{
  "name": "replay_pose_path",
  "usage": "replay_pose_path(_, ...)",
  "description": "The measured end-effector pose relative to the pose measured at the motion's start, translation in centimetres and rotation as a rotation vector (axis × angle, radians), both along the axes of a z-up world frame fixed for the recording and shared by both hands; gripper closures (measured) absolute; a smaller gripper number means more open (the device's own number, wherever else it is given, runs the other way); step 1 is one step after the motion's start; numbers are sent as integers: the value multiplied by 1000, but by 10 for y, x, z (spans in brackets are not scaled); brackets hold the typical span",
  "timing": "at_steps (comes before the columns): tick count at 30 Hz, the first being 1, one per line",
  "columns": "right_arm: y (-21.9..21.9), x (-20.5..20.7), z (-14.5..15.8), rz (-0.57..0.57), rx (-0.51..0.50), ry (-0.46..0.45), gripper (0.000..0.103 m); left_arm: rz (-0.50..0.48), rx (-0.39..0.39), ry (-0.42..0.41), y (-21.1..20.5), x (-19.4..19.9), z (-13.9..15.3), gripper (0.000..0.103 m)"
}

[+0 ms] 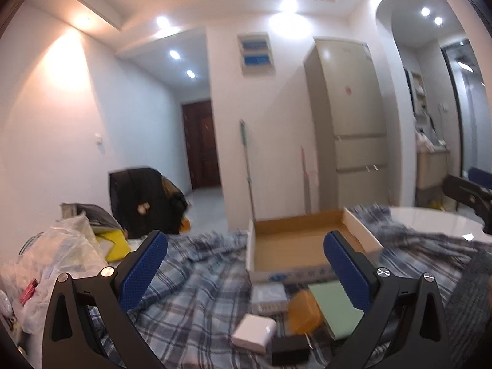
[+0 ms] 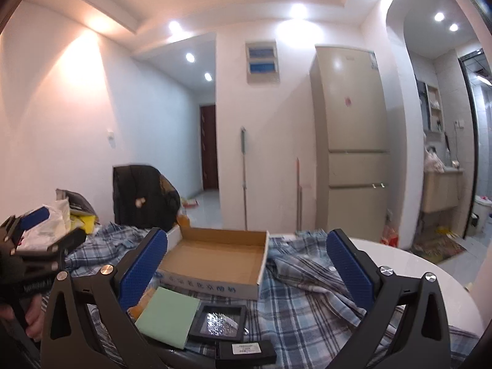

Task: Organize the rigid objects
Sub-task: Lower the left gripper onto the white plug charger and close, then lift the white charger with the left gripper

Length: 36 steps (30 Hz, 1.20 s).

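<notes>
White walls, recessed ceiling lights and a tall beige fridge (image 2: 350, 141) frame a round white table (image 2: 415, 276) draped with a rumpled blue plaid cloth (image 2: 307, 301).

Over it, the left gripper (image 1: 246, 270) hovers with its two fingers spread wide apart and nothing between them; their inner pads (image 1: 143, 269) are blue rubber with a fine dimpled texture, bolted to angular black plastic arms. The right gripper (image 2: 246, 272) is built the same and is likewise wide open and empty.

Just ahead of both lies a shallow open cardboard box (image 2: 215, 259), brown inside, white outside with blue print along its near wall, and empty. Rigid objects cluster on the cloth just in front of that wall: a flat pale green rectangular pad (image 2: 167, 319), a translucent orange case (image 1: 303, 312), a small white rounded block (image 1: 253, 332), a white packet (image 1: 267, 296), a black square frame (image 2: 218, 323) with a glittery centre, and a slim black labelled box (image 2: 246, 350).

Crumpled clear plastic bags (image 1: 55, 264) and a yellow item (image 1: 115, 243) crowd the table's left side. Behind them a dark jacket (image 2: 144, 196) hangs over a chair. A mop handle (image 2: 244, 178) leans on the wall. A brown door (image 1: 201, 144) closes the hallway.
</notes>
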State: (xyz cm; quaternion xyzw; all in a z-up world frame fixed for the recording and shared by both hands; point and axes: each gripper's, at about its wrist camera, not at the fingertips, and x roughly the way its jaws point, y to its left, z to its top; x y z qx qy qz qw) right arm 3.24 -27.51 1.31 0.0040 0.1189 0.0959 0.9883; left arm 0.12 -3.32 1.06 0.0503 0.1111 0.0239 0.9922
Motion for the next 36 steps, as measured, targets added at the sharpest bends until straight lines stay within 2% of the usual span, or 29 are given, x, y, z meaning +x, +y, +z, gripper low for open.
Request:
replay_pose_path(2, -1, 10, 10, 42, 5, 87, 0, -24, -9, 87, -5, 6, 5, 0)
replay_pose_path(3, -1, 16, 15, 47, 3, 125, 0, -23, -32, 156, -5, 13, 10, 0)
replay_pose_path(5, 1, 31, 23, 30, -17, 205, 0, -22, -65, 243, -9, 26, 19, 0)
replay_pose_path(7, -3, 47, 26, 52, 34, 303, 0, -24, -70, 263, -13, 33, 28, 0)
replay_pose_path(9, -11, 57, 20, 85, 137, 380, 0, -13, -76, 242, -14, 32, 33, 0)
replay_pose_path(11, -13, 62, 6, 92, 191, 418, 0, -38, -100, 264, -12, 32, 33, 0)
replay_pose_path(13, -6, 66, -11, 111, 168, 443, 0, -68, -127, 320, -4, 34, 23, 0)
replay_pose_path(16, 3, 71, -36, 120, 120, 480, 0, -57, -140, 400, 10, 43, 0, 3)
replay_pose_path(18, 8, 75, -50, 134, 99, 512, 0, -54, -134, 473, 17, 55, -17, 15)
replay_pose_path(20, 10, 78, -57, 149, 95, 540, 0, -46, -167, 532, 27, 67, -34, 18)
replay_pose_path(22, 11, 78, -60, 155, 87, 551, 0, -60, -217, 582, 37, 76, -49, 30)
replay_pose_path(24, 14, 77, -63, 161, 72, 548, 0, -80, -238, 643, 42, 83, -62, 51)
replay_pose_path(25, 15, 76, -64, 162, 64, 546, 0, -103, -240, 671, 44, 86, -69, 55)
replay_pose_path(28, 18, 76, -67, 177, 52, 554, 0, -106, -223, 751, 42, 95, -84, 57)
replay_pose_path(30, 20, 76, -69, 179, 37, 556, 0, -127, -204, 770, 38, 98, -86, 57)
replay_pose_path(36, 19, 76, -69, 171, 25, 548, 0, -190, -29, 799, 17, 98, -84, 57)
